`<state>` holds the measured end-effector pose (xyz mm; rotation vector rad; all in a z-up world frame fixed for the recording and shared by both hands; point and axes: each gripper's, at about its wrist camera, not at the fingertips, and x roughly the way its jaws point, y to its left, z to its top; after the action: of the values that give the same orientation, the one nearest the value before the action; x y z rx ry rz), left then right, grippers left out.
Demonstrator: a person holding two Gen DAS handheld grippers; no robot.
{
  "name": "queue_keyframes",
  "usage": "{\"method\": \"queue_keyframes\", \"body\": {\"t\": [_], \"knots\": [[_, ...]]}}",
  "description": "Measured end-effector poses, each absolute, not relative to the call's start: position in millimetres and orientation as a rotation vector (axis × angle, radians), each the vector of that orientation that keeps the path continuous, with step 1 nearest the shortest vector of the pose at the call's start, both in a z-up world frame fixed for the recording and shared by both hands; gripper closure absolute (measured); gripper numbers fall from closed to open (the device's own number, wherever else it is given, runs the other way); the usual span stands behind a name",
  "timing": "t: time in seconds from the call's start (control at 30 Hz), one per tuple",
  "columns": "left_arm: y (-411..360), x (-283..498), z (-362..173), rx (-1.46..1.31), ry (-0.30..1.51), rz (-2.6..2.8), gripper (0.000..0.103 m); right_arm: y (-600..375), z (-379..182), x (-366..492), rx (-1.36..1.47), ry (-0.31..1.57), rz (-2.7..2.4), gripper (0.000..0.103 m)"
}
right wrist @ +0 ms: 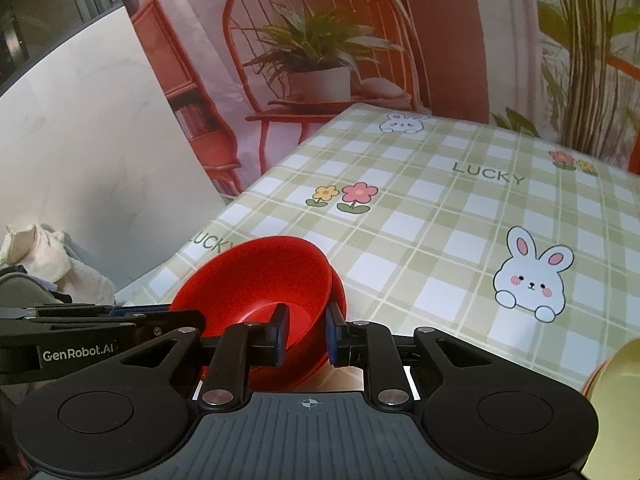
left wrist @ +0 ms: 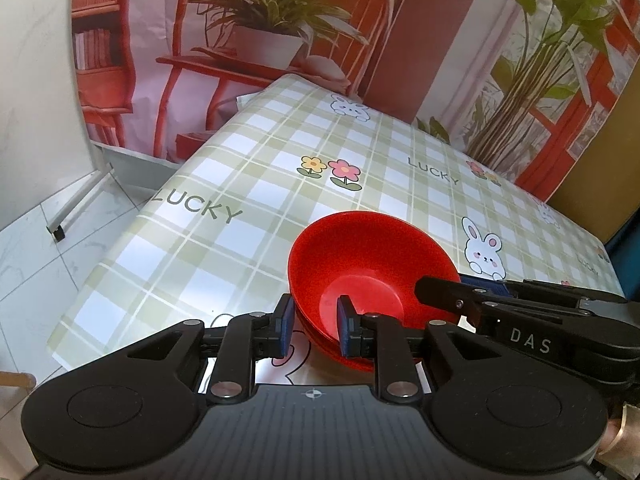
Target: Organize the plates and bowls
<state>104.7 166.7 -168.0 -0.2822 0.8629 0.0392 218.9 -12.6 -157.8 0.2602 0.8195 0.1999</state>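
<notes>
The left tool straddles the near left rim of a glossy red plastic bowl, one blue pad outside the wall and the other inside. A sliver of room seems to remain between pads and wall, so whether it pinches the rim or only brackets it I cannot tell. The right tool straddles the near right rim of the same bowl in the same way, its left pad inside the bowl and its right pad outside; here too the pads sit very close to the wall and a firm grip cannot be confirmed. In the left wrist view the right tool's black arm reaches in from the right across the bowl's rim.

The red bowl sits at the near edge of the counter, which is covered by a green and white checked cloth printed with rabbits, flowers and the word LUCKY. A second red rim shows just beneath and beside the bowl, suggesting it is nested in another red bowl. At the near right corner of the right wrist view, part of a pale yellow rounded dish shows. A printed backdrop of an orange chair and potted plants hangs behind the far edge.
</notes>
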Motion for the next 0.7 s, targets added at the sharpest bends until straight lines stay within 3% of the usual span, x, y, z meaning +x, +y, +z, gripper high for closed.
{"method": "queue_keyframes", "body": {"t": [0.23, 0.7], "knots": [[170, 104, -165, -0.296, 0.848, 0.044, 0.08, -8, -155, 217, 0.207, 0.806, 0.196, 0.079], [180, 117, -177, -0.362, 0.843, 0.061, 0.08, -18, -164, 220, 0.237, 0.812, 0.159, 0.078]]}}
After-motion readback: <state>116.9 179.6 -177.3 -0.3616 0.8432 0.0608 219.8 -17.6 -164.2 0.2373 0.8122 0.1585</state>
